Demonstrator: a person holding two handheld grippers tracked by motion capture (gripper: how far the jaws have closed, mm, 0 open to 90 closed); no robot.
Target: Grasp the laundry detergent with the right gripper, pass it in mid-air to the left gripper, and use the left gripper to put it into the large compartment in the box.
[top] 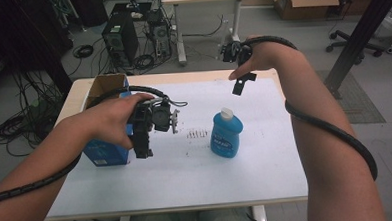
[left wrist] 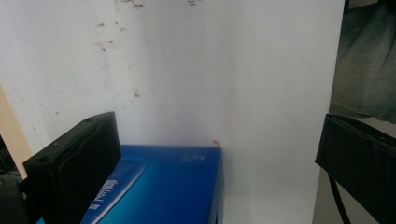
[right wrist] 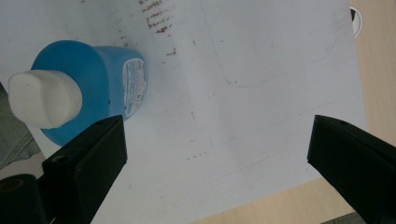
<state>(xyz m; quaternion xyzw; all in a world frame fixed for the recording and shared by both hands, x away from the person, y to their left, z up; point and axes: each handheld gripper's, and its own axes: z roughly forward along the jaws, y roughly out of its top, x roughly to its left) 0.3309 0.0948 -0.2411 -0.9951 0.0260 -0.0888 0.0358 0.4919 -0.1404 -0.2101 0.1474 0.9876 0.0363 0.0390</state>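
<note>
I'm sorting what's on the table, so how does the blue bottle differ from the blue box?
The blue bottle is rounded with a white cap, while the blue box is square-cornered with brown cardboard flaps. The bottle stands near the table's middle; the box sits at its left edge, under the left gripper. The bottle is capped; the box is open on top. Both are blue and upright.

The high view looks forward and down over my forearms onto the white table (top: 177,186). My left gripper view looks steeply down, close above the blue box (left wrist: 163,186) at 6 o'clock. My right gripper view, from higher, shares the blue bottle (right wrist: 93,79) at 10 o'clock with the high view.
</note>
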